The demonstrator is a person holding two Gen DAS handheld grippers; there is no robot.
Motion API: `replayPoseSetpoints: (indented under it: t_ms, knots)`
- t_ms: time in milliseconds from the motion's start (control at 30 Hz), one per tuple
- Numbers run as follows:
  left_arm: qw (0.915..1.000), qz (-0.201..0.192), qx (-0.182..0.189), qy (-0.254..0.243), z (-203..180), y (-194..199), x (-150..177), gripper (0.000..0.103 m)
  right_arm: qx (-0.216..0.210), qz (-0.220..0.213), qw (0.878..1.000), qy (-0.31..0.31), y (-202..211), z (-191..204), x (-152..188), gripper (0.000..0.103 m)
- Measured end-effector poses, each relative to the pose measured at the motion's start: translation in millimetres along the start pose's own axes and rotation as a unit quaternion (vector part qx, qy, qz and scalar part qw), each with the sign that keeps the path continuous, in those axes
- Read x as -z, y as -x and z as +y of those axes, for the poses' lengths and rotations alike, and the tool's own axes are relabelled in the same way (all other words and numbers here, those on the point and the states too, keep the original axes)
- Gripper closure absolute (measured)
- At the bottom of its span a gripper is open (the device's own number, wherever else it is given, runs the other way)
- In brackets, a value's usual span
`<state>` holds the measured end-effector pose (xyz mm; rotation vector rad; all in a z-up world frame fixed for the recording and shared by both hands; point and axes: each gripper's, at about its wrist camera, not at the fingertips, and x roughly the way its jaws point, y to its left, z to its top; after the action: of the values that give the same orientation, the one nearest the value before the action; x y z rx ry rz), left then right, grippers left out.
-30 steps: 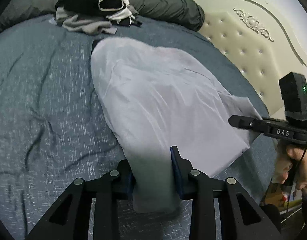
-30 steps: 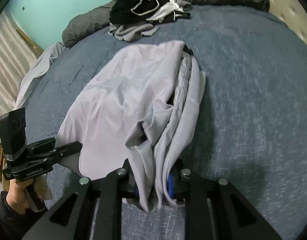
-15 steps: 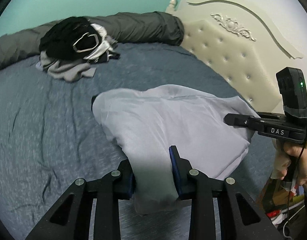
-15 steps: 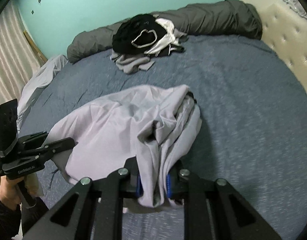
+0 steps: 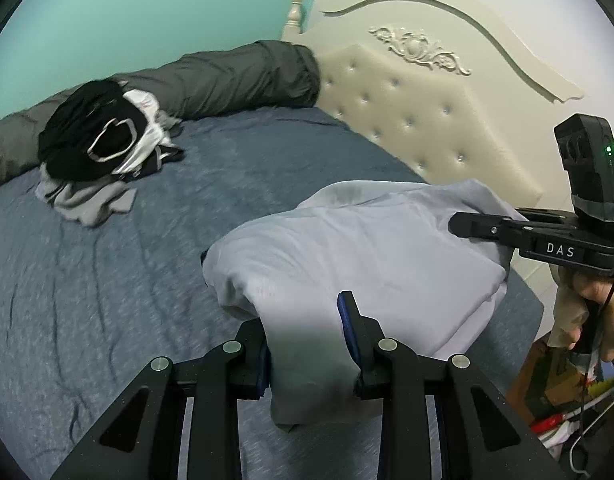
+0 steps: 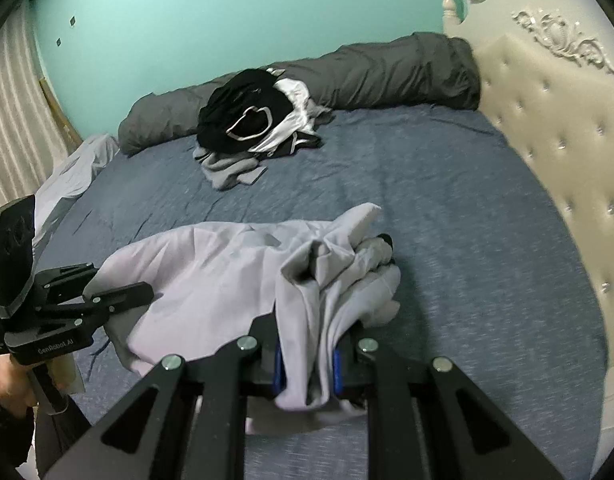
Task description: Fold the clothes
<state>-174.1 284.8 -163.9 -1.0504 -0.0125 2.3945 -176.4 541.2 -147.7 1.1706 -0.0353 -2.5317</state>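
Note:
A pale lilac-grey garment [image 5: 359,256] hangs between both grippers above the blue bed. My left gripper [image 5: 307,344] is shut on a broad fold of one end, the cloth filling the gap between its blue pads. My right gripper [image 6: 307,368] is shut on a bunched end of the same garment [image 6: 211,272], folds spilling over its fingers. In the left wrist view the right gripper [image 5: 459,226] reaches in from the right, a hand on its handle. The left gripper [image 6: 143,292] shows at the left edge of the right wrist view.
A pile of black, white and grey clothes [image 5: 99,144] lies at the far side of the bed [image 5: 87,300], against a rolled dark grey duvet [image 5: 211,76]. A cream tufted headboard [image 5: 423,120] stands to the right. Clutter sits on the floor [image 5: 563,408] beside the bed.
Both grippers have risen and pulled back with the garment, lifting it off the bed. It now hangs bunched and shorter between them. The far wall and headboard have come into view.

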Motion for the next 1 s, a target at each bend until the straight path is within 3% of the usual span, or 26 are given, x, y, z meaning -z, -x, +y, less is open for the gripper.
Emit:
replayPoseSetpoints:
  t_ms: [633,1000]
  knots:
    - [0.9985,-0.037,0.019,-0.034,-106,-88,-118,0.071,0.060,-0.049,0.997,0.001,48,-138,-77,0.087]
    - [0.9954,-0.090,0.014,-0.029,-162,-163,-154,0.071,0.125,-0.100,0.986,0.043,46,-214,-106,0.088]
